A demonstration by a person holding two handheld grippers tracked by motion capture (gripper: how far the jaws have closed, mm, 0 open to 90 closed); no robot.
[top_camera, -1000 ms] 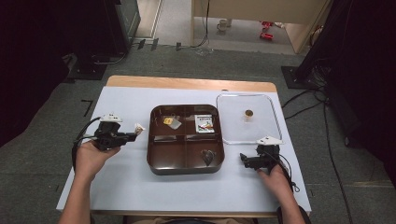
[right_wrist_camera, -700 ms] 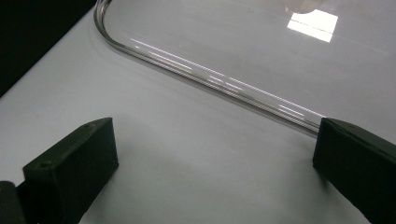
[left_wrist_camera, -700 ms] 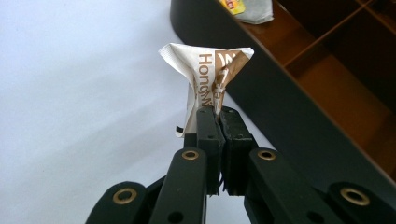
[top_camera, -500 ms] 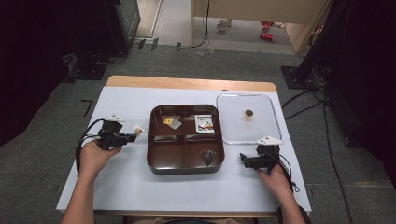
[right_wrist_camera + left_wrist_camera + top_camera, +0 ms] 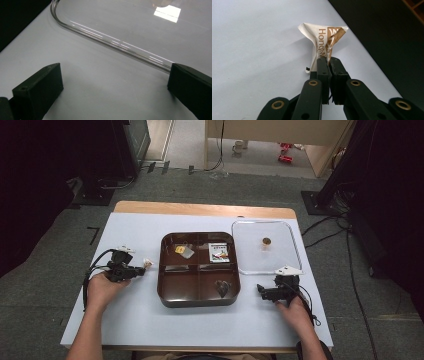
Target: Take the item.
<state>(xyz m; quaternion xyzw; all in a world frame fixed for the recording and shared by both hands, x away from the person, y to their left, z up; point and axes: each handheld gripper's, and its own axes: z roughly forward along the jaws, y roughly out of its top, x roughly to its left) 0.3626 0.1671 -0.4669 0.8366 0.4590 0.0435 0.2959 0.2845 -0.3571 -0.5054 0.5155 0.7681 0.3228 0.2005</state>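
A dark brown tray (image 5: 165, 290) with four compartments lies mid-table. Its far left compartment holds a small yellow and clear packet (image 5: 182, 250), its far right one a printed sachet (image 5: 217, 252), its near right one a dark object (image 5: 222, 287). My left gripper (image 5: 141, 268) sits left of the tray, shut on a white and brown sachet (image 5: 147, 263) (image 5: 324, 41) just above the table. My right gripper (image 5: 260, 290) rests right of the tray with its jaws wide apart and nothing between them, beside the clear lid (image 5: 287, 265) (image 5: 112, 41).
The clear lid lies flat at the right, with a small round brown knob (image 5: 266, 240) on it. A white mat (image 5: 130, 320) covers the table, wooden edge (image 5: 200, 209) at the back. Cables and dark equipment stand on the floor around.
My left gripper has moved a little right toward the tray, still holding the sachet. The right gripper has stayed where it was.
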